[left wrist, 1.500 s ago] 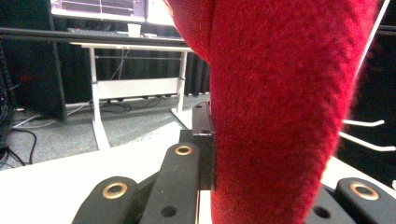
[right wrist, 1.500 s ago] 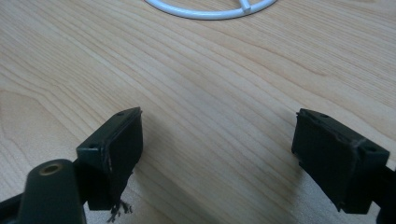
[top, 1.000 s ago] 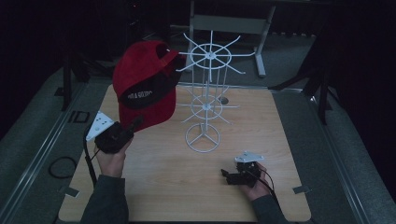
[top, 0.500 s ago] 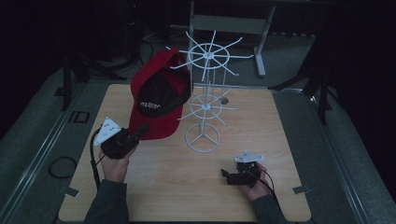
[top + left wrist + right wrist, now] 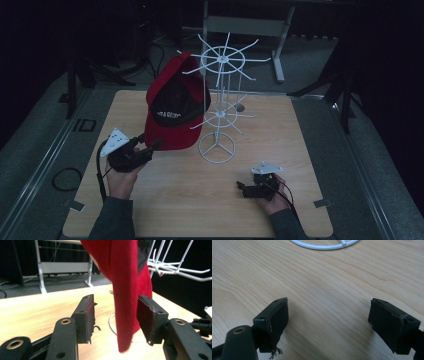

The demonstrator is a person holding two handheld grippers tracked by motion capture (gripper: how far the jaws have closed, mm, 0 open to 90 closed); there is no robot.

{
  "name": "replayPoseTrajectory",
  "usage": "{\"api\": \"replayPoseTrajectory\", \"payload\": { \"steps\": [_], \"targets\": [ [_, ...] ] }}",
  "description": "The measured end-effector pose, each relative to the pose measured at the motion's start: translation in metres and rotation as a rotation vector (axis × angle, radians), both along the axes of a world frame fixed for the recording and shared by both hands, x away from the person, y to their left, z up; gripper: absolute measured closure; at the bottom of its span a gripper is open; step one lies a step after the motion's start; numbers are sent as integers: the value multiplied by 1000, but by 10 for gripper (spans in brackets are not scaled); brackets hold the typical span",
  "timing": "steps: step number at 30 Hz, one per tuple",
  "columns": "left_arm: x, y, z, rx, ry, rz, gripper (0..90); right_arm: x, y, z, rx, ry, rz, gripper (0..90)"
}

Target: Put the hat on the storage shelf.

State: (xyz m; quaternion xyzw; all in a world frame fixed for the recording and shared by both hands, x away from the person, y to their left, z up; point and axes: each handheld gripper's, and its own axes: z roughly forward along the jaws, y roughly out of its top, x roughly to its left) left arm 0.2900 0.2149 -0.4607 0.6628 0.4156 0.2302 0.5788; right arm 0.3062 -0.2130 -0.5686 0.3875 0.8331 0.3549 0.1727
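High view: my left hand-held gripper point(image 5: 150, 148) points at the red cap point(image 5: 177, 107) hanging on the white wire rack point(image 5: 220, 107); its jaws have just opened, brim loose between them.

The white wire spinner rack point(image 5: 218, 102) with the red baseball cap point(image 5: 176, 105) hanging on it blocks mid-table. Bare light wooden tabletop point(image 5: 310, 140) to its right (and along the near edge) is passable.

Dim room, black surroundings; the pale wooden table point(image 5: 300, 150) catches soft overhead light, and the close black gripper jaws blur.
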Motion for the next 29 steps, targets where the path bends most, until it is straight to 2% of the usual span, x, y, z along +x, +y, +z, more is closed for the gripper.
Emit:
{"api": "replayPoseTrajectory", "payload": {
  "steps": [5, 8, 12, 13, 20, 29],
  "targets": [
    [0, 0, -6, -18, 21, -9, 464, 0, 0, 0, -1, 0, 1, 163],
    [0, 0, -8, 9, 35, -10, 447, 0, 0, 0, 0, 1, 1, 163],
    [0, 0, -11, 8, 39, -10, 442, 0, 0, 0, -1, 0, 1, 163],
    [0, 0, -14, 27, 47, 2, 442, 0, 0, 0, 1, 0, 0, 163],
    [2, 6, -23, 33, 77, 45, 410, 0, 0, 0, -1, 0, 3, 163],
    [3, 13, -29, 25, 110, 61, 404, 0, 0, 0, -2, 0, 3, 163]
  ]
}}
